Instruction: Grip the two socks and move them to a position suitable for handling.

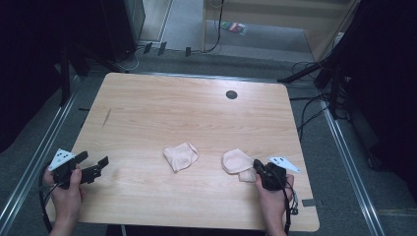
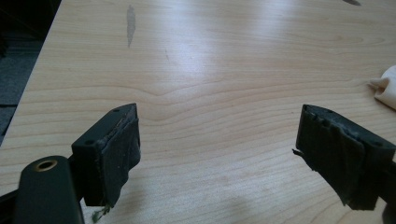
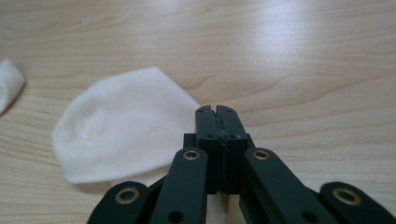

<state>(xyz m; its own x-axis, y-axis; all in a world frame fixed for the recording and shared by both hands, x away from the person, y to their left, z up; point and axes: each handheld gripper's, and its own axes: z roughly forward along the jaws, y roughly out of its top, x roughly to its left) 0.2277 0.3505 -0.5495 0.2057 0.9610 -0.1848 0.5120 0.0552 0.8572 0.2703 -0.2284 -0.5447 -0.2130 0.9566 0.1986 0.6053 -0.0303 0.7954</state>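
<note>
Two soft pale pink cloth pieces (image 1: 181,156) (image 1: 237,161) lie on the wooden counter (image 1: 162,105). The right tool (image 1: 259,170), clenched empty, touches the right one; the left tool (image 1: 98,163) gapes far left.

Light wood worktop (image 1: 196,113) sitting on grey carpet floor (image 1: 187,29), glare showing on surface. Metal rails (image 1: 39,152) running along both sides. Black cables (image 1: 307,105) trailing at right. Pale wood furniture (image 1: 295,14) standing beyond.
</note>
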